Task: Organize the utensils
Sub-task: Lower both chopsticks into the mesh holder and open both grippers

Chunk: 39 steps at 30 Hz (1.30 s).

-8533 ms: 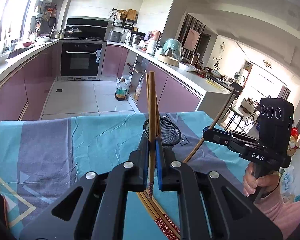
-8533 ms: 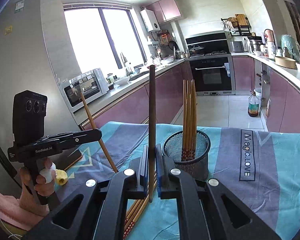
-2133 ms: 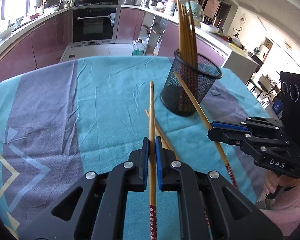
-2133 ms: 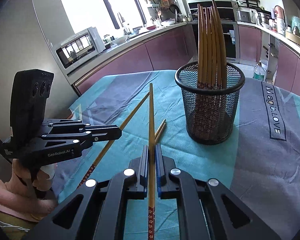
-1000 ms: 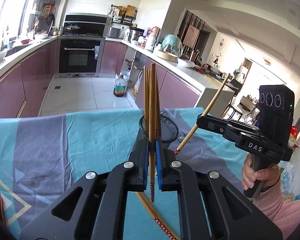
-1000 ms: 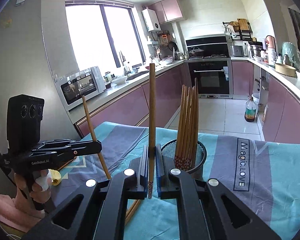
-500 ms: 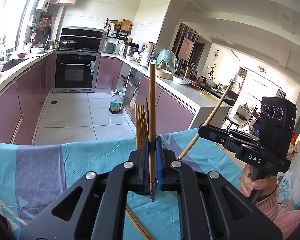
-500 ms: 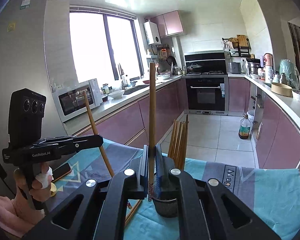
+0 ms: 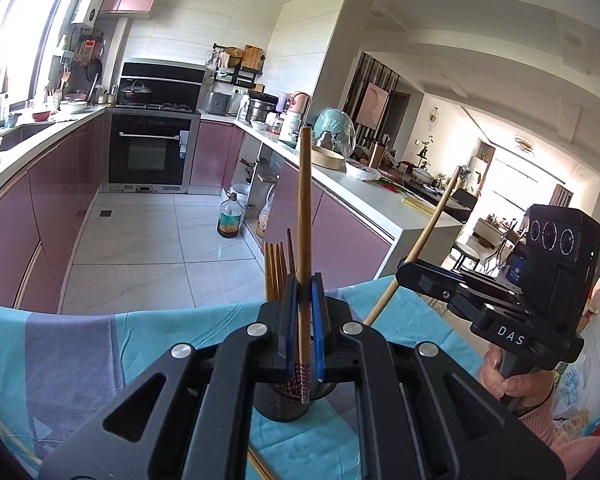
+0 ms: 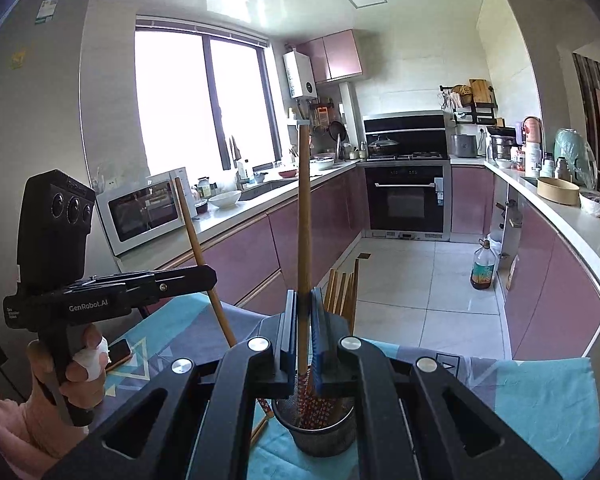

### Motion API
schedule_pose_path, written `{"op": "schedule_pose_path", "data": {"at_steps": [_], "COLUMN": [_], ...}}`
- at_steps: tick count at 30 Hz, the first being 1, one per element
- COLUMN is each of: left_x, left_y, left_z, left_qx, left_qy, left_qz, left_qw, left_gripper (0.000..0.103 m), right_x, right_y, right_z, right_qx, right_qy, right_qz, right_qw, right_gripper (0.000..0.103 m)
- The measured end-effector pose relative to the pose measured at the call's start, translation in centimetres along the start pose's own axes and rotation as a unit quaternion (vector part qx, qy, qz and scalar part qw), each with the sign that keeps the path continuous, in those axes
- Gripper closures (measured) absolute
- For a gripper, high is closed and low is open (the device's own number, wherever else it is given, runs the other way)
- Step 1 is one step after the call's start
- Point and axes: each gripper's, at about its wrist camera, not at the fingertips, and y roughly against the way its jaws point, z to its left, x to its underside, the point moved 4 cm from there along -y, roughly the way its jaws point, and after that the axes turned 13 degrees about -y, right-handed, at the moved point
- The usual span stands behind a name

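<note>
The holder (image 10: 315,436) on the cloth (image 9: 72,360) already stands several chopsticks (image 9: 275,264); each gripper, left (image 9: 305,322) and right (image 10: 303,332), pinches one chopstick upright above it. At least one stick (image 9: 260,467) lies loose on the cloth; I judge the task well along, with those left.

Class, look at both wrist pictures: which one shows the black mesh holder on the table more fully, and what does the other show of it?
The right wrist view: the mesh holder shows its rim, front wall and the patterned chopstick ends inside, below the right gripper. In the left wrist view the left gripper covers most of the holder; only its lower wall shows.
</note>
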Motion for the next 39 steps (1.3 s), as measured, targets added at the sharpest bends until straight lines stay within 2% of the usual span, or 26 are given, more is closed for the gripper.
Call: {"op": "schedule_pose_path", "data": {"at_steps": [18, 39], "left_x": [-1.0, -0.6], "left_y": [-1.2, -2.0], "left_z": [0.5, 0.5], "left_qx": [0.001, -0.003], "left_qy": [0.002, 0.002], "left_qz": [0.005, 0.021], "left_qw": [1.0000, 0.9998], "left_gripper": [0.096, 0.096], "right_x": [0.3, 0.4], "right_y": [-1.0, -2.2], "right_z": [0.0, -0.5], "right_qx": [0.009, 0.013], "right_qy": [-0.005, -0.007], "right_qz": [0.013, 0.029], "right_qw": [1.000, 0.999], "right_gripper": [0.098, 0.098]}}
